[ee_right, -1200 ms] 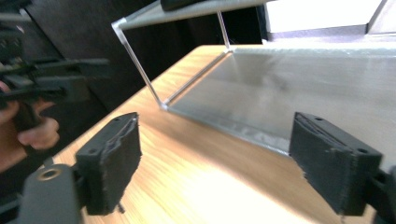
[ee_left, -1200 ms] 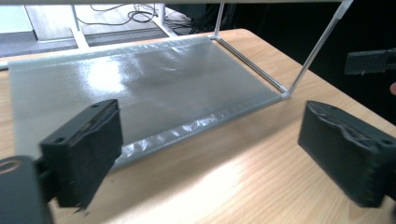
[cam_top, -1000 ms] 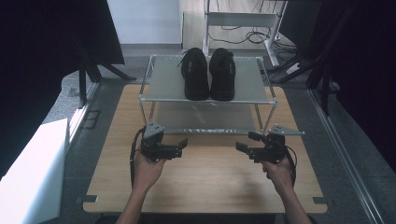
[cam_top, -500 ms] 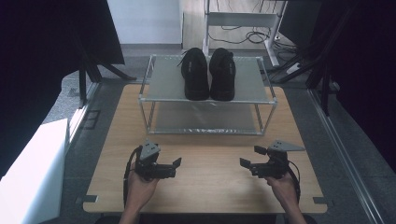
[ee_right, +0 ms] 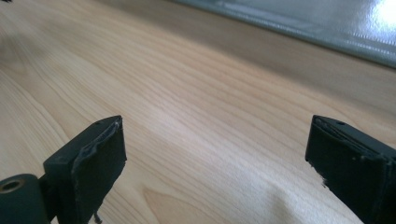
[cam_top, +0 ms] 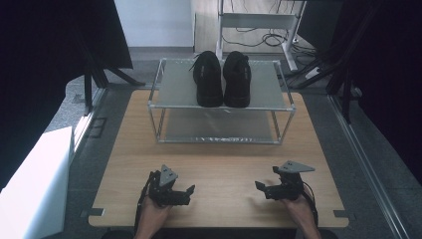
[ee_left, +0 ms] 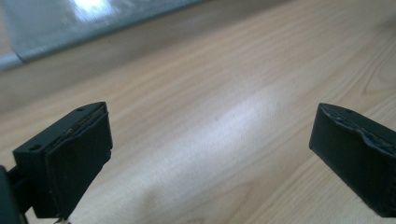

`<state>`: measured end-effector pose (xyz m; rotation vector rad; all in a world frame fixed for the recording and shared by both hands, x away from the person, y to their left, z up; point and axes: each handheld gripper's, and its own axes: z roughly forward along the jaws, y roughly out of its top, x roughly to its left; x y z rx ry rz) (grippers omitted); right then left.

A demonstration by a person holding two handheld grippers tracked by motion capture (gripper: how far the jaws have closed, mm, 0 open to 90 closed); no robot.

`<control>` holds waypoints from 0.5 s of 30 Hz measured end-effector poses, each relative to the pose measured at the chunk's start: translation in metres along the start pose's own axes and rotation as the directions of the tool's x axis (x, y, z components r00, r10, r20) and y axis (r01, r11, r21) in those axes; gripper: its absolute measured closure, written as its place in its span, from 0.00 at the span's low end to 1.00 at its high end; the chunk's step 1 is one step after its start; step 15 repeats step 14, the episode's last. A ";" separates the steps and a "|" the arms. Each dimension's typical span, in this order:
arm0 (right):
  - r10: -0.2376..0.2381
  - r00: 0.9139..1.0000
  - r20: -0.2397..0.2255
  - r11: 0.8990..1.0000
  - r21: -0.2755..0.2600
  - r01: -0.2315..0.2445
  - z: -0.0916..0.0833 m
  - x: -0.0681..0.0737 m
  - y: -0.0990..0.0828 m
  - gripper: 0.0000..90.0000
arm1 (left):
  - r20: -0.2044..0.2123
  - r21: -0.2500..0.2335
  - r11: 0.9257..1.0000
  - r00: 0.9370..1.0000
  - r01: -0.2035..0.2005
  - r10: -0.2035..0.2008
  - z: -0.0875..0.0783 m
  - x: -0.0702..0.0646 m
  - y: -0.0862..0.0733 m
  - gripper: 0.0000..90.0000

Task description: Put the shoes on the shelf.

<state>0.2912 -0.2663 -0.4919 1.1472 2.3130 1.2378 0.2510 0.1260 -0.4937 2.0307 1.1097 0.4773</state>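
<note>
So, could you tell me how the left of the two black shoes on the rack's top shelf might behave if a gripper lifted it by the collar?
The left black shoe looks soft-sided, so its collar would probably fold under the jaws. It is long, so the toe would likely droop. Its loose laces may drag over the rack.

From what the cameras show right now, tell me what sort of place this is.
Probably an indoor lab or recording workspace: a wooden table holds a small metal rack with a pair of black shoes, while loose cables lie on the floor behind.
</note>
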 end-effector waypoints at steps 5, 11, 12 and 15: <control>-0.034 0.999 0.011 0.998 0.049 0.033 0.006 0.000 -0.007 0.05 | -0.024 0.083 0.996 0.999 -0.032 0.034 0.010 -0.006 -0.006 0.00; -0.068 0.998 0.018 0.989 0.130 0.065 0.016 0.002 -0.012 0.04 | -0.038 0.141 0.989 0.998 -0.051 0.057 0.018 -0.011 -0.009 0.00; -0.072 0.997 0.019 0.988 0.140 0.069 0.017 0.003 -0.012 0.04 | -0.037 0.143 0.988 0.998 -0.052 0.058 0.019 -0.012 -0.010 0.00; -0.080 0.997 0.023 0.984 0.159 0.075 0.020 0.003 -0.013 0.04 | -0.037 0.150 0.987 0.998 -0.053 0.059 0.020 -0.013 -0.010 0.00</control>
